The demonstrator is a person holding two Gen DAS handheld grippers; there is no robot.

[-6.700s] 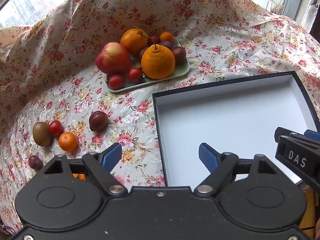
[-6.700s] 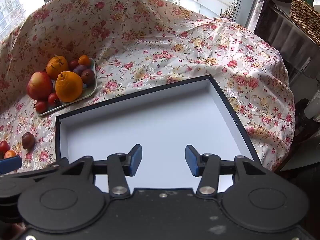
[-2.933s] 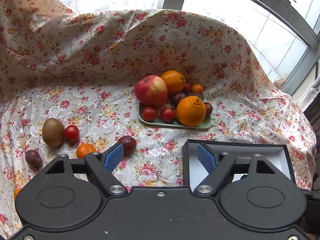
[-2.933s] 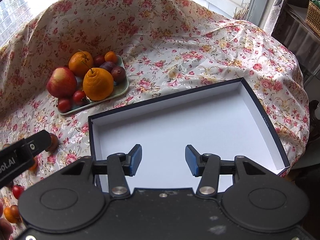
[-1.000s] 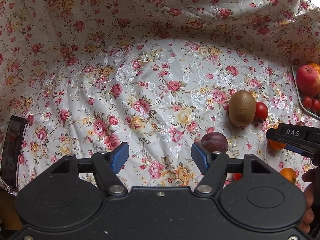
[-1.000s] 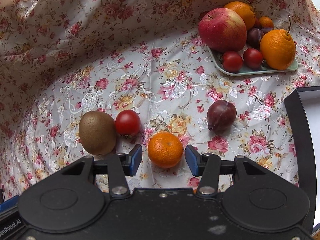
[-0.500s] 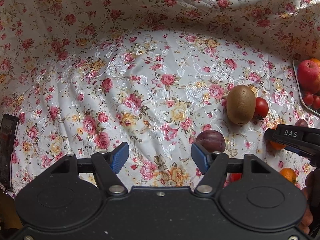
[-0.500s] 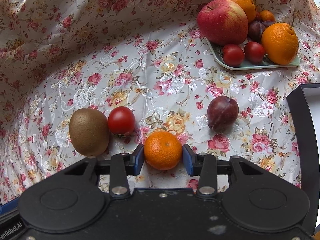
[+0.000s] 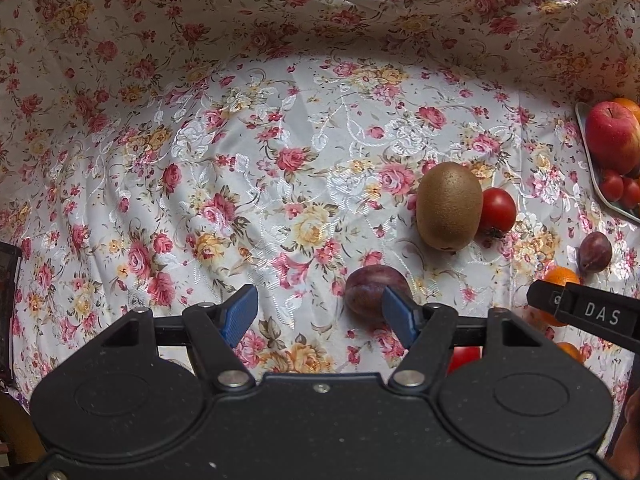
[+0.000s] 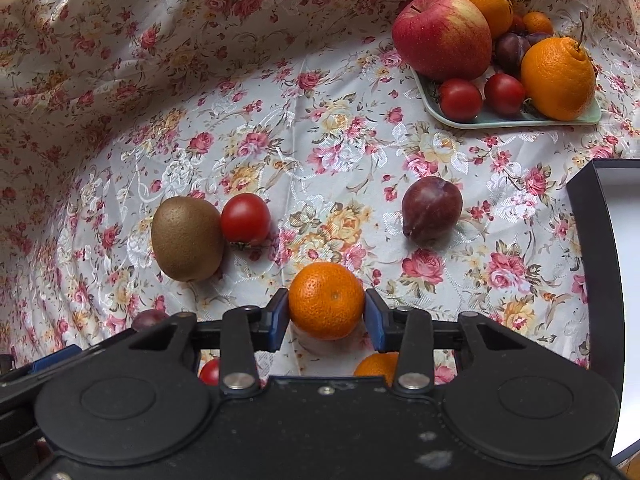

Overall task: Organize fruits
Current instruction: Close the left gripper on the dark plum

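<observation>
- Hovering over the floral cloth (image 9: pixel 248 168), the left gripper (image 9: pixel 316 314) has its jaws apart with nothing between them; a dark plum (image 9: pixel 370 290) sits just behind its right-hand finger, so dropping straight down could knock the plum aside instead of straddling it.
- Further right lie a kiwi (image 10: pixel 186 238) touching a tomato (image 10: pixel 245 219), both round and liable to roll if nudged.
- The right gripper (image 10: pixel 326 314) has just been closing and now clamps a small mandarin (image 10: pixel 326 300) resting on the cloth. The pads meet it near its widest part, so I'd judge the hold fair, though soft peel could slip or bruise under a hard squeeze.
- At the far right, the black-rimmed box (image 10: pixel 592 240) stands empty where visible; a low carry could clip its rim.
</observation>
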